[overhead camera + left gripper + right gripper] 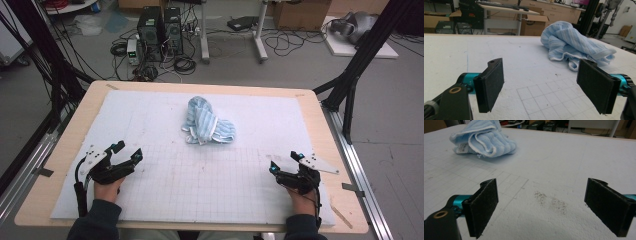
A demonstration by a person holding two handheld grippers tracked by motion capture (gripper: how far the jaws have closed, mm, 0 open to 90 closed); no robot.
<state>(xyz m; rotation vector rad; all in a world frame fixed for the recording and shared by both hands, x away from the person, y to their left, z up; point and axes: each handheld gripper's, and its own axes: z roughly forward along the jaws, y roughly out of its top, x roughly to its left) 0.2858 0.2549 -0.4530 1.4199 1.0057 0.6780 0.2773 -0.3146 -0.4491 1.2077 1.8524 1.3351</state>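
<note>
Lab floor behind the table: two computer towers point(160, 32), loose cables, cardboard boxes, black frame struts at both sides. Work surface is a wooden table point(320, 125) carrying a white foam mat point(150, 125), gridded in its near part and marked with a patch of dark specks point(551, 202) just ahead of the right claw.

Left gripper point(125, 154): rests low at the mat's near-left corner, held in the person's hand. Jaws stand wide apart, nothing between the pads. In the left gripper view the light blue towel point(574, 45) lies ahead and to the right of this claw, well apart from it, beyond the right-hand pad.

Towel point(207, 122): crumpled in a loose heap near mat centre, striped blue with a white edge. A small label point(462, 148) shows on one fold in the right gripper view. No edge is spread flat.

Right gripper point(286, 162): rests at the near-right corner of the mat. Jaws likewise wide, empty. From this claw the towel sits ahead and to the left, well apart.

Progress, judged: none yet. Neither claw touches the cloth; the heap looks undisturbed. Everything is left: reach in from both sides, find an edge or corner, lift, then spread or fold. The corners are buried in the heap, so picking one out looks like the hard part.
</note>
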